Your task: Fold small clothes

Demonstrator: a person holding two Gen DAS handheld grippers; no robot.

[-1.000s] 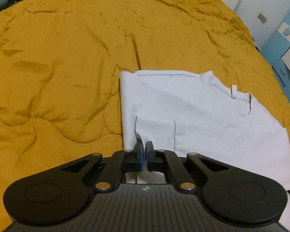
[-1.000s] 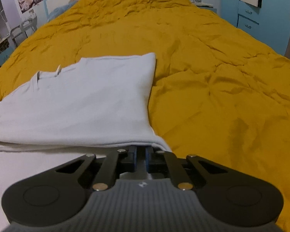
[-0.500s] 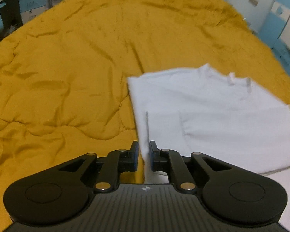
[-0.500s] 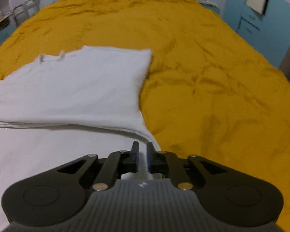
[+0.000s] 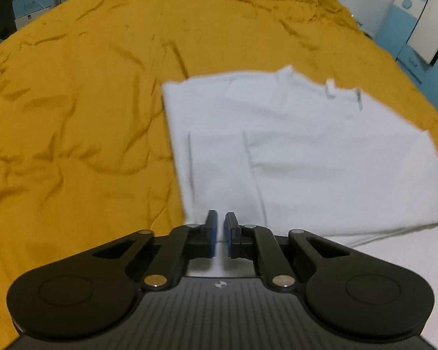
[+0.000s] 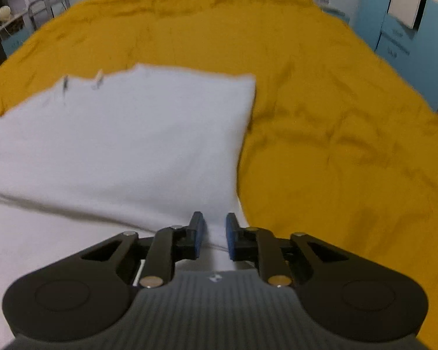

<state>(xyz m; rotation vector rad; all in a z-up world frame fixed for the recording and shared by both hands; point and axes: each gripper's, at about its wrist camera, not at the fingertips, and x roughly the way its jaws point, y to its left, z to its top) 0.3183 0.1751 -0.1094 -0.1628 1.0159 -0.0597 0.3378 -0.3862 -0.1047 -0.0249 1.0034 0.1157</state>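
A white T-shirt (image 5: pixel 321 151), partly folded, lies flat on a mustard quilt (image 5: pixel 73 102), with the left gripper (image 5: pixel 220 234) slightly parted and the right gripper (image 6: pixel 213 234) opening, both pinching nothing, seemingly letting the fold settle.

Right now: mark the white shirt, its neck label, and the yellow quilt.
white shirt (image 5: pixel 321 157): left wrist view, folded top layer.
neck label (image 5: pixel 330 85): left wrist view, small tab at collar.
yellow quilt (image 6: pixel 335 116): right wrist view, bare area right of shirt.
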